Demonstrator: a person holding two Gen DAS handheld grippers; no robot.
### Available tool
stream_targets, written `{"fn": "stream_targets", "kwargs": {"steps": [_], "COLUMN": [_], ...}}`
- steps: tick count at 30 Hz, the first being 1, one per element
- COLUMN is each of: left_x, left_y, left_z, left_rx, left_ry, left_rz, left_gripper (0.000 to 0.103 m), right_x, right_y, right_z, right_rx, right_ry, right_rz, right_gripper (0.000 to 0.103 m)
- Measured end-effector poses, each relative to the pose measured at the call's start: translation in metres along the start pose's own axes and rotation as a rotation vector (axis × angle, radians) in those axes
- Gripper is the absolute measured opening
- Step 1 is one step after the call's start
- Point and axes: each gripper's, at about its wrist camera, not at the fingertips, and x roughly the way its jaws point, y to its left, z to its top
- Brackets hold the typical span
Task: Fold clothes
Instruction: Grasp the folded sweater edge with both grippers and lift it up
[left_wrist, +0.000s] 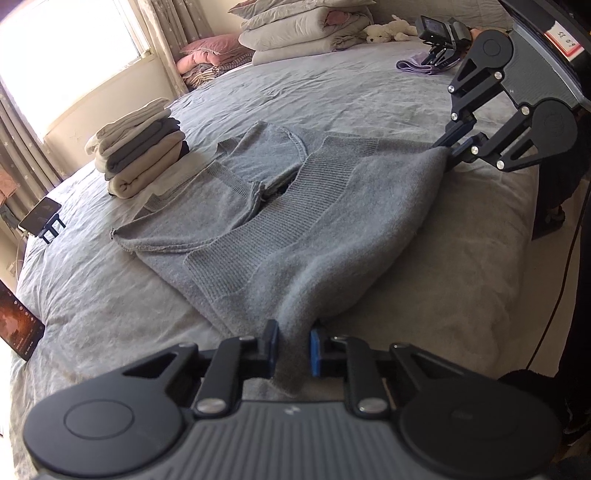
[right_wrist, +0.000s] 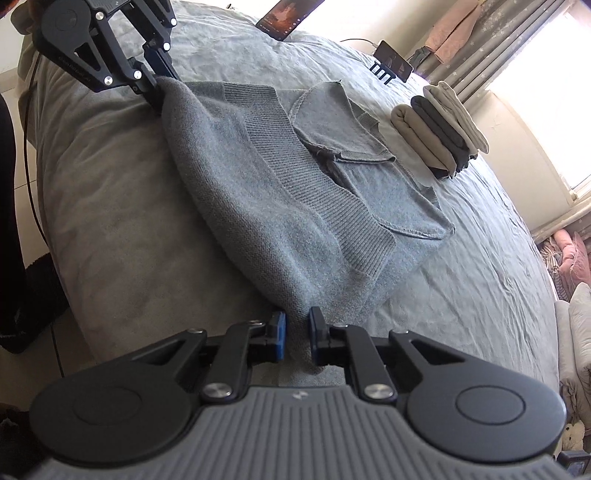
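A grey knit sweater (left_wrist: 277, 229) (right_wrist: 277, 184) lies on the bed with its sleeves folded in and its ribbed hem laid across its middle. My left gripper (left_wrist: 293, 347) is shut on one near corner of the sweater, and grey fabric bunches between its blue pads (left_wrist: 316, 350). My right gripper (right_wrist: 297, 332) is shut on the other near corner. Each wrist view shows the other gripper pinching its corner: the right gripper (left_wrist: 448, 157) and the left gripper (right_wrist: 159, 92). The held edge is raised slightly off the sheet, close to the bed's edge.
A stack of folded clothes (left_wrist: 140, 155) (right_wrist: 439, 136) sits just beyond the sweater. A phone on a stand (left_wrist: 40, 218) (right_wrist: 393, 61) and a tablet (left_wrist: 18, 325) (right_wrist: 288, 18) stand at the bed's side. Piled quilts (left_wrist: 295, 33), a plush toy (left_wrist: 388, 31) and a purple cloth (left_wrist: 417, 64) lie at the head.
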Motion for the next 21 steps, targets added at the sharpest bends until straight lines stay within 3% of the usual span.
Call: {"fn": "stream_targets", "kwargs": {"steps": [12, 21], "left_x": [-0.015, -0.010], "left_y": [0.015, 0.051], "left_z": [0.019, 0.044], "left_rx": [-0.063, -0.140], "left_ry": [-0.021, -0.056], "left_rz": [0.011, 0.048], "left_gripper": [0.014, 0.014], "right_x": [-0.017, -0.012], "right_y": [-0.018, -0.047], "right_z": [0.013, 0.036], "right_rx": [0.018, 0.041], "right_ry": [-0.039, -0.065], "right_rz": [-0.032, -0.080], "right_gripper": [0.011, 0.011]}}
